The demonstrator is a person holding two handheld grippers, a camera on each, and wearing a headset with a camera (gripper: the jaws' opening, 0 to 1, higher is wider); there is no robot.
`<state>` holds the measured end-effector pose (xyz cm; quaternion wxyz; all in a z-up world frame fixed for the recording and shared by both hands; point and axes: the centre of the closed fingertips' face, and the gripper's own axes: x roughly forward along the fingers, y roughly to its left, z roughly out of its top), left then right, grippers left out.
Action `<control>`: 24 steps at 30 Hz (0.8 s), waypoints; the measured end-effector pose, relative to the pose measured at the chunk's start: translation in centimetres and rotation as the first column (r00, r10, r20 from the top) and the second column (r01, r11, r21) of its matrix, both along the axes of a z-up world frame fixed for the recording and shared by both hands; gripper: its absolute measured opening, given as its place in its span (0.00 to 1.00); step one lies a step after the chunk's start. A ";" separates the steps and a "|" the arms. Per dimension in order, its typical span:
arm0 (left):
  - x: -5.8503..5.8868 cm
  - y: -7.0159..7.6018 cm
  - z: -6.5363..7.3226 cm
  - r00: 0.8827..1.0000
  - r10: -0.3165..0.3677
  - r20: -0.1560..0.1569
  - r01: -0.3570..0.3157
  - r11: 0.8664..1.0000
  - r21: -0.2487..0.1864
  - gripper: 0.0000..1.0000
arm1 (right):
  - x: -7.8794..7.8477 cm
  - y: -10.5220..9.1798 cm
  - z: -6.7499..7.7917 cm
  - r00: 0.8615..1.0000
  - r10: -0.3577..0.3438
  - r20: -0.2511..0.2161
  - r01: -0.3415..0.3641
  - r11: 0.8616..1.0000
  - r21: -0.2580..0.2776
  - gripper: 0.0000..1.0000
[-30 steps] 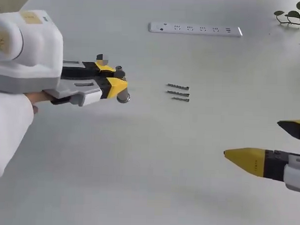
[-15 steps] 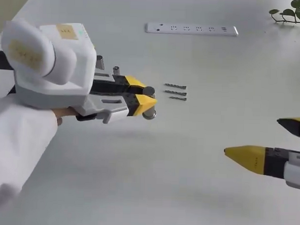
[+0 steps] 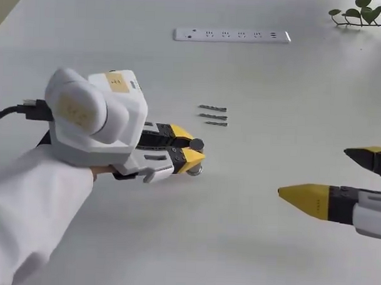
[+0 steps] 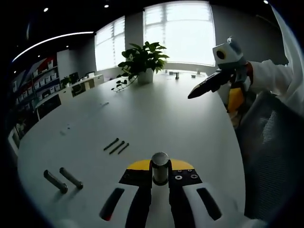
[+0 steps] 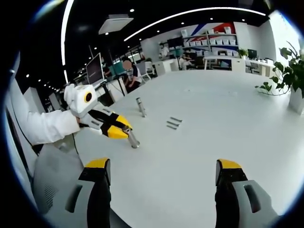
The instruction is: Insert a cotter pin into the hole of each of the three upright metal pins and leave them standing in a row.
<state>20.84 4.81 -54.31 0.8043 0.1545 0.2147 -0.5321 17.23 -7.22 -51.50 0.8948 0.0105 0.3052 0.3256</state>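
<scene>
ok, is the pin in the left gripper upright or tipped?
Upright: the metal pin stands roughly vertical, clamped in the left gripper, lower end toward the table.

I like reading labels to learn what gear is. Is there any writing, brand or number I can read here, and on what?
No text here can be read.
Yellow sticker on the left gripper housing: print too small to read.
Power strip: markings too blurred to read.

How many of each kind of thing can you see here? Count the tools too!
metal pins: 3
cotter pins: 3
tools: 2
power strip: 1
potted plant: 1
Total: 10
</scene>
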 end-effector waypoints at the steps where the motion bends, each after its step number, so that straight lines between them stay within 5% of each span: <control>1: -0.1 -0.1 -0.2 1.000 -0.003 -0.004 0.003 1.000 0.002 0.10 | 0.0 0.0 0.1 1.000 0.000 0.000 0.000 1.000 0.002 0.90; 24: -0.5 -0.4 -1.8 0.999 0.035 -0.033 -0.037 0.999 -0.034 0.10 | -0.5 -0.3 -0.2 1.000 -0.010 -0.005 0.010 1.000 0.001 0.89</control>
